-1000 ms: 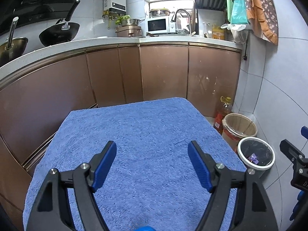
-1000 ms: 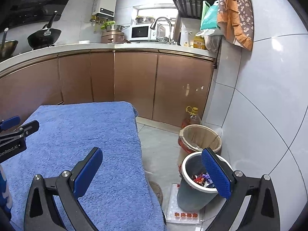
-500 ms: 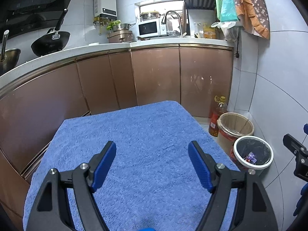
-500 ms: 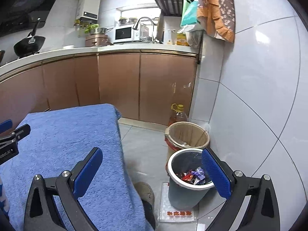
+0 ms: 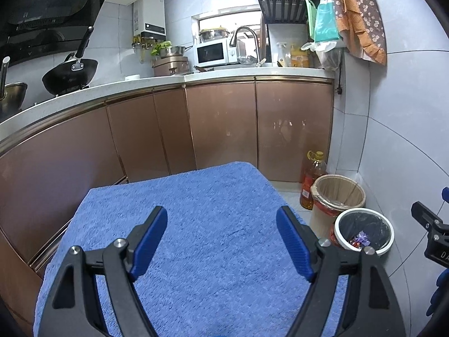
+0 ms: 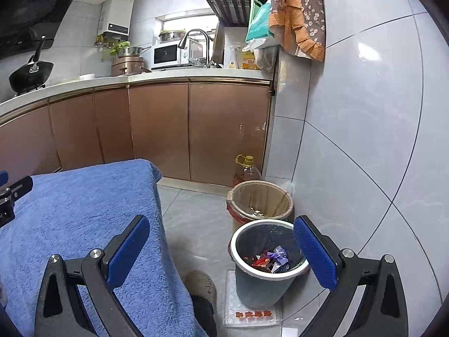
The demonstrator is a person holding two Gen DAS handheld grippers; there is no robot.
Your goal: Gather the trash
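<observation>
Apparently the collecting is nearly or fully done. Nearest, the left tongs (image 5: 221, 241) hang spread wide and hold nothing above a desk covered by a blue towel (image 5: 196, 210), which shows no litter. The right tongs (image 6: 221, 245) are likewise spread and hold nothing, out past the desk edge over the floor. Just beyond them stands a grey bin (image 6: 238, 280) with crumpled candy wrappers (image 6: 269, 259) lying at its bottom. Behind it, touching or nearly so, sits a tan lined bin (image 6: 283, 196); its contents are hard to make out. Farther back, brown kitchen cabinets (image 6: 160, 129).
</observation>
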